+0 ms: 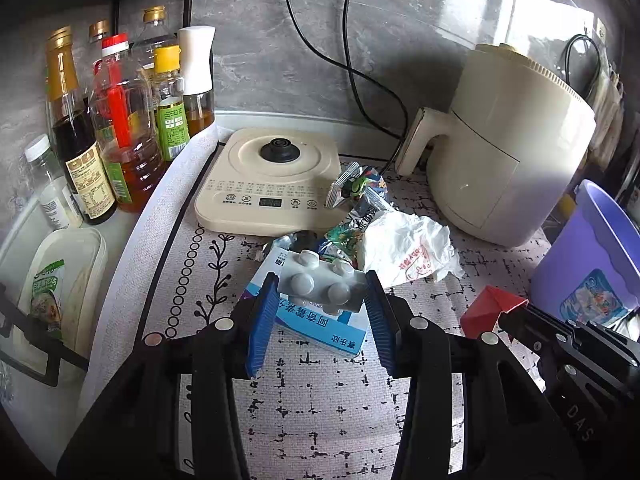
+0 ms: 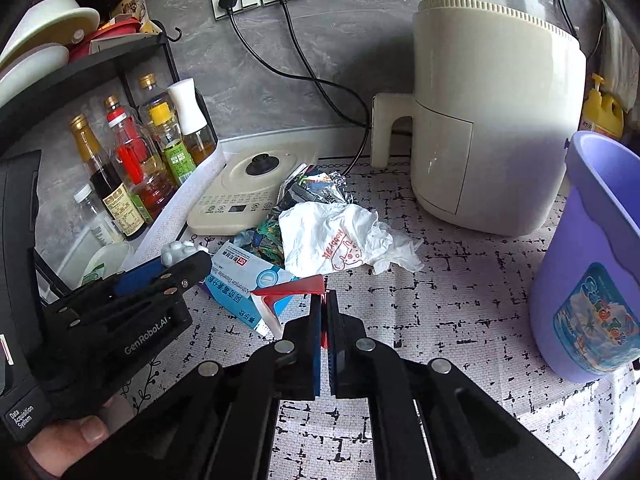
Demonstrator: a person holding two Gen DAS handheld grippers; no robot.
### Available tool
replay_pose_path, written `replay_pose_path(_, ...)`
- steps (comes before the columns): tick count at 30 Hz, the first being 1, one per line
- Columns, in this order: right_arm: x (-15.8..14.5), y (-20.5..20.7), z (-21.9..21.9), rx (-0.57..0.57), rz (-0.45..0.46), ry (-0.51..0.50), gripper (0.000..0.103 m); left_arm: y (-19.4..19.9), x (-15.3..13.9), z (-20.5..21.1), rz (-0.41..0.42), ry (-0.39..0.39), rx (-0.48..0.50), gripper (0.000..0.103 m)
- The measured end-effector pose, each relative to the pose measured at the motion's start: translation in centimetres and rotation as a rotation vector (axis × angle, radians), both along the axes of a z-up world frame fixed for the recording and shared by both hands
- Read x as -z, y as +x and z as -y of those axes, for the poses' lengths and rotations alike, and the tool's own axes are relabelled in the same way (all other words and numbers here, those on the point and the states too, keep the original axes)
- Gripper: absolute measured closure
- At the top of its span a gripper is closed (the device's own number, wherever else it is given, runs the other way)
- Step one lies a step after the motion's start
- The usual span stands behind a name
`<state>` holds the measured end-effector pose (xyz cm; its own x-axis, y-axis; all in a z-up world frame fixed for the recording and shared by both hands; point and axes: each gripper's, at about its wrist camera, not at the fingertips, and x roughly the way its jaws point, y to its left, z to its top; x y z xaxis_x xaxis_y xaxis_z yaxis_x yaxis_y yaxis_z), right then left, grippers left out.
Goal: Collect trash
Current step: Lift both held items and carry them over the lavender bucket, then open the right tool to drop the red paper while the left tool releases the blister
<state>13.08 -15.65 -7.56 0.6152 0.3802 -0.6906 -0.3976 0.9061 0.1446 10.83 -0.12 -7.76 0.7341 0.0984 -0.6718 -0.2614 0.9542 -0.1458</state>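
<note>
My left gripper (image 1: 322, 300) clamps a stiff, light blister pack (image 1: 320, 282) by its edges above the worktop (image 1: 320, 400). My right gripper (image 2: 324, 300) pinches what looks like flimsy red packaging (image 2: 292, 289), near the purple bin (image 2: 592, 264).

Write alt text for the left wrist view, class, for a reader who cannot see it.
The left gripper holds a white blister pack of pills between its blue pads above a blue-and-white medicine box on a patterned mat. Behind lie crumpled wrappers and a white plastic bag; a purple bin stands right.
</note>
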Motion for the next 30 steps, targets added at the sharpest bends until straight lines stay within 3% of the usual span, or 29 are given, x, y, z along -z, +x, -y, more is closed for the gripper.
replay_pose_path(19,-8.7,-1.7,7.9,0.206,0.188,0.031,0.099,1.8,-7.3,7.4,0.155,0.013,0.195,0.059)
replay_pose_path(30,-10.8,-1.5,12.6,0.336,0.242,0.039,0.099,3.5,-9.2,11.7,0.196,0.015,0.307,0.059)
